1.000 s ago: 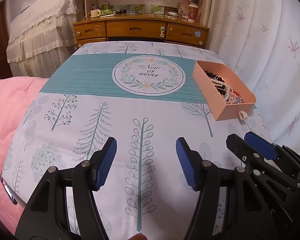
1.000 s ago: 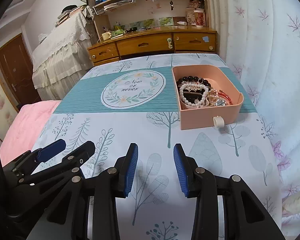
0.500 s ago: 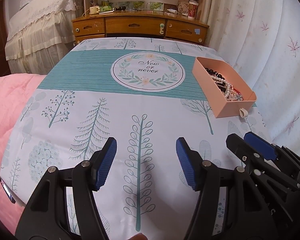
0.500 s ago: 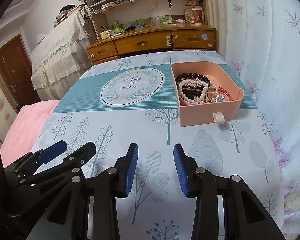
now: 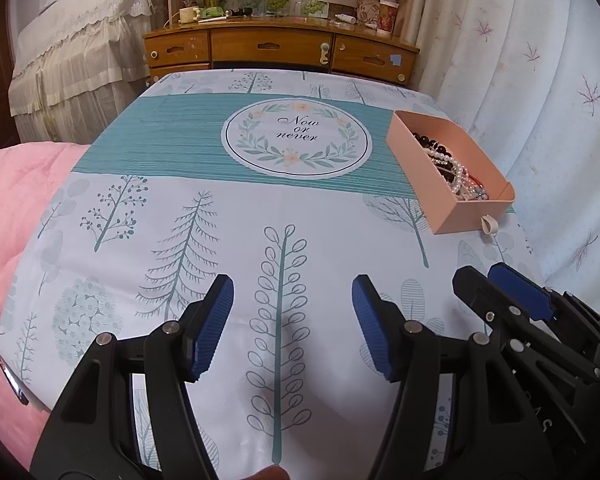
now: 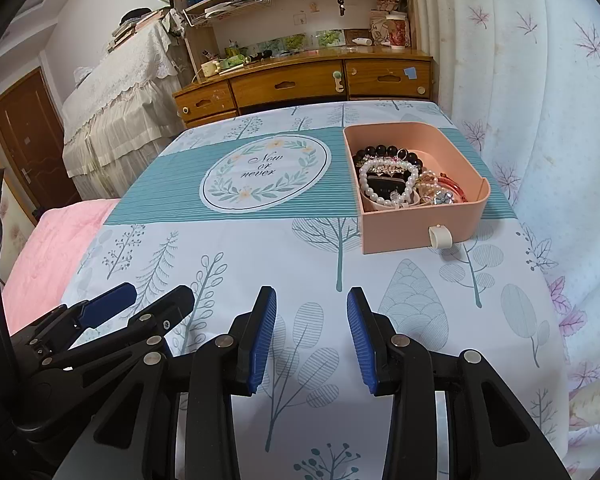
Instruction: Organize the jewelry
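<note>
A pink open box (image 6: pixel 456 229) (image 5: pixel 436 188) with a white front tab stands on the tree-print tablecloth at the right. It holds a white pearl bracelet (image 6: pixel 384 176), a black bead bracelet (image 6: pixel 384 150) and other tangled jewelry (image 5: pixel 456 172). My left gripper (image 5: pixel 293 312) is open and empty above the near cloth. My right gripper (image 6: pixel 312 332) is open and empty, in front of the box and well short of it. Each gripper shows at the edge of the other's view.
The cloth has a teal band with a round "Now or never" print (image 5: pixel 296 138). A wooden desk with drawers (image 6: pixel 300 84) stands behind the table. A pink quilt (image 5: pixel 16 200) lies to the left, a white curtain (image 6: pixel 540 80) to the right.
Both views have tilted slightly downward, so the table and box sit a little lower in frame. Both grippers stay open and empty.
</note>
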### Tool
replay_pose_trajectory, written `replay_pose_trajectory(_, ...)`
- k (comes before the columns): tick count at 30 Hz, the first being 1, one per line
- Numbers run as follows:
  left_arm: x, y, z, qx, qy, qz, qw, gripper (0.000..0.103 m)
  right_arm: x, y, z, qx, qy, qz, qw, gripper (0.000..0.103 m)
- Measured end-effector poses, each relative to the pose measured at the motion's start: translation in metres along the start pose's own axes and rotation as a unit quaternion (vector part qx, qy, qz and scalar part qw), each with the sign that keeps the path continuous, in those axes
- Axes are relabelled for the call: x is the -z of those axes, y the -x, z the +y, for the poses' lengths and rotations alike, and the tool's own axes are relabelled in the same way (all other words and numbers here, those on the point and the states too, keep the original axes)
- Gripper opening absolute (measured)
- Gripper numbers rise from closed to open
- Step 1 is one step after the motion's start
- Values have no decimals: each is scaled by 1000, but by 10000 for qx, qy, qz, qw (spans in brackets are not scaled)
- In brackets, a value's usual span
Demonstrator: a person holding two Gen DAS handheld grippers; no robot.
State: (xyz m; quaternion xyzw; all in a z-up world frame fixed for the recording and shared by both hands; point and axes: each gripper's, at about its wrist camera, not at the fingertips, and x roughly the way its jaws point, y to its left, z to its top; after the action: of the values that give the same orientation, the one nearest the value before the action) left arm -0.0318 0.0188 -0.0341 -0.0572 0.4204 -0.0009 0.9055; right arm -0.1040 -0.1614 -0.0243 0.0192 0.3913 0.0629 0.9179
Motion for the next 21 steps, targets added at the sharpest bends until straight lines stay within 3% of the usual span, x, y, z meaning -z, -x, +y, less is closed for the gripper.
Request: replay_pose_trajectory(21, 3, -6, -2, 16, -47, 86, 10000, 59, 4, -10, -3, -94, -55, 41, 9999, 37)
